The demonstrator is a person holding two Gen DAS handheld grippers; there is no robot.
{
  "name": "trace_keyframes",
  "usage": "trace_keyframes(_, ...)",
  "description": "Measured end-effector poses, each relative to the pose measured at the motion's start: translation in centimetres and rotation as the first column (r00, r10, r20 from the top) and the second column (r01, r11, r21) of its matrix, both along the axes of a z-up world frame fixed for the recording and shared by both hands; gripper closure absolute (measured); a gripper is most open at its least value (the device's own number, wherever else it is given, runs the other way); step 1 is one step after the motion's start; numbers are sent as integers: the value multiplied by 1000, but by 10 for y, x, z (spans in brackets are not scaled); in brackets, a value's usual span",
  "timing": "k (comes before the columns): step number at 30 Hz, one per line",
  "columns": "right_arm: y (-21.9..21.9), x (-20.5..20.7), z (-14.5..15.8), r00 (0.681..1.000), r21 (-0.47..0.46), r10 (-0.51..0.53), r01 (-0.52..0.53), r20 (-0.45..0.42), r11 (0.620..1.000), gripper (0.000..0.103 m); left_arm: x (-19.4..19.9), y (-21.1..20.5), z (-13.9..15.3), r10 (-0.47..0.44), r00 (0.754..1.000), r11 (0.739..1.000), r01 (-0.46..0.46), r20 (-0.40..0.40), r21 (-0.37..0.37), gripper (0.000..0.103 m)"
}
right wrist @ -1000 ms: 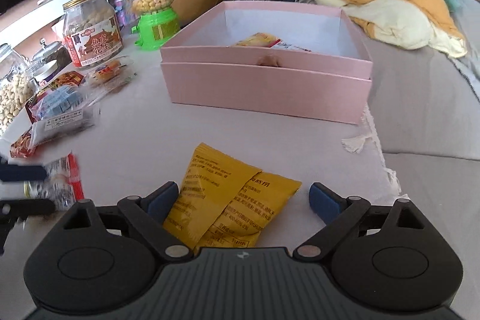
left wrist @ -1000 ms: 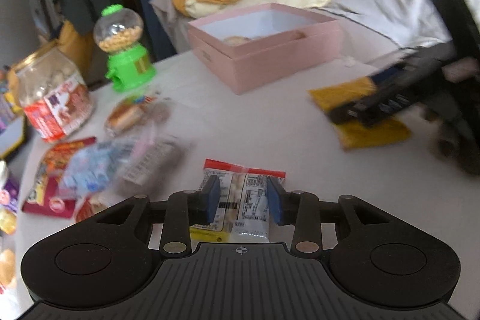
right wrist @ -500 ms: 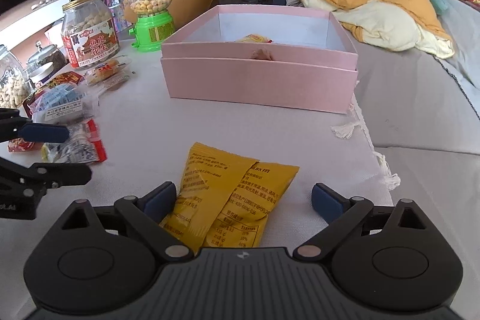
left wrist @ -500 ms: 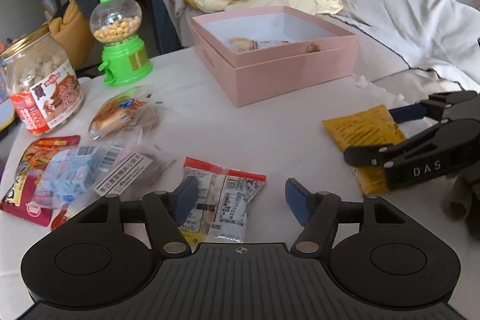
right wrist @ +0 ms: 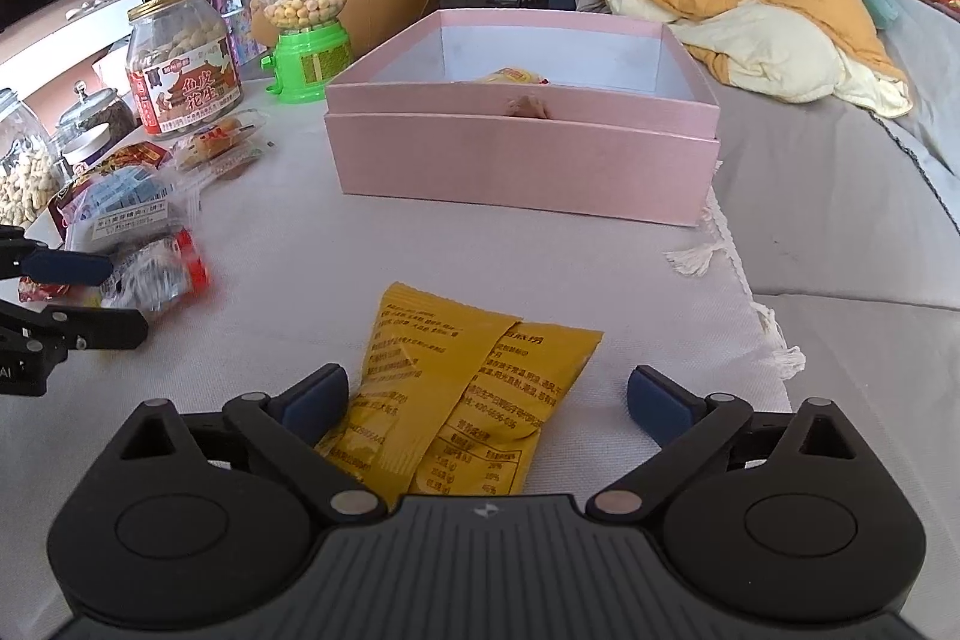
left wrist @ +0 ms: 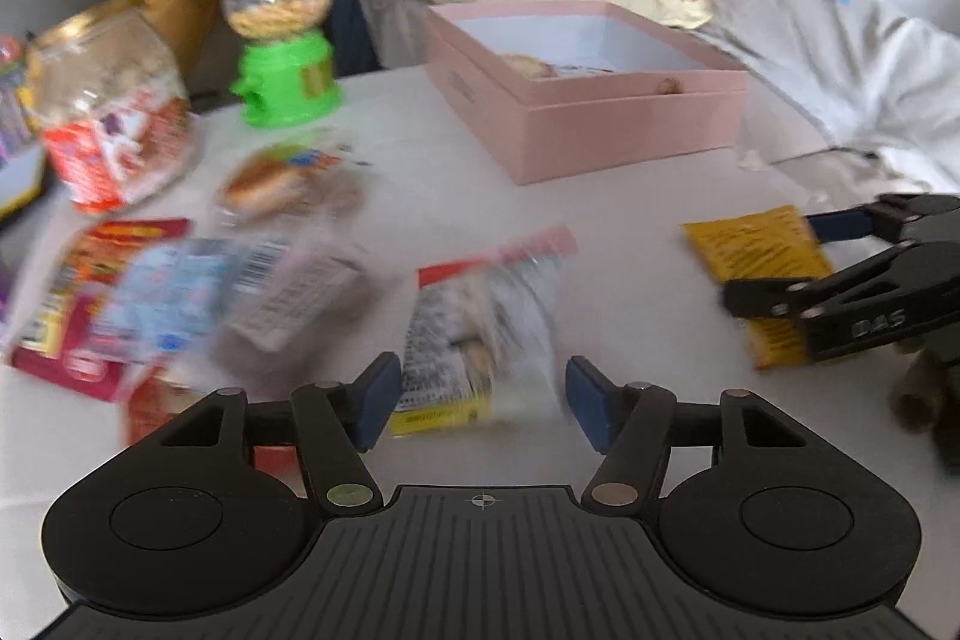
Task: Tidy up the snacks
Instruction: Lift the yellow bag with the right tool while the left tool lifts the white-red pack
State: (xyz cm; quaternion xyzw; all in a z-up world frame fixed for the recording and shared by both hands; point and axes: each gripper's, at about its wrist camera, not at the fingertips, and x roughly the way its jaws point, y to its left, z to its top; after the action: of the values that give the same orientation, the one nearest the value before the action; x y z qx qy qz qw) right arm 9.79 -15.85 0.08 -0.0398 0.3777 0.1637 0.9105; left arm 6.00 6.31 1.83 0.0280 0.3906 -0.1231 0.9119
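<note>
Right wrist view: right tool (right wrist: 486, 394) gapes wide over the flat yellow foil snack packet (right wrist: 456, 394) on the near worktop (right wrist: 336, 244), so close squarely on its near edge, while the left tool (left wrist: 477, 394), just reopened, straddles the clear red-edged packet (left wrist: 480, 334) ungripped.

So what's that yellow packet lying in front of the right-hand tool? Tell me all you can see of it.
The yellow packet is a flat, crinkly foil-like snack bag with dark red print and a seam down its back. It looks sealed and lies flat on the pale tablecloth, its printed back up, in front of the pink box. It sits between the open jaws of the right gripper, whose pads do not press on it. Only the cloth clearly touches it.
</note>
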Motion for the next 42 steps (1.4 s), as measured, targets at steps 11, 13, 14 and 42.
trace_keyframes(11,3,1,-1,1000,-13,17,-17,-6,1000,0,0,-6,12,7,1000,992,-4,24,-128,38)
trace_keyframes(13,3,1,-1,1000,-14,17,-17,-5,1000,0,9,-3,13,48,999,984,-48,0,-173,38)
trace_keyframes(14,3,1,-1,1000,-14,17,-17,-5,1000,0,16,-1,12,76,997,979,-79,-19,-190,38)
trace_keyframes(42,-5,-5,8,998,-21,47,-48,-48,999,19,20,-39,-8,-27,999,1000,27,39,10,39)
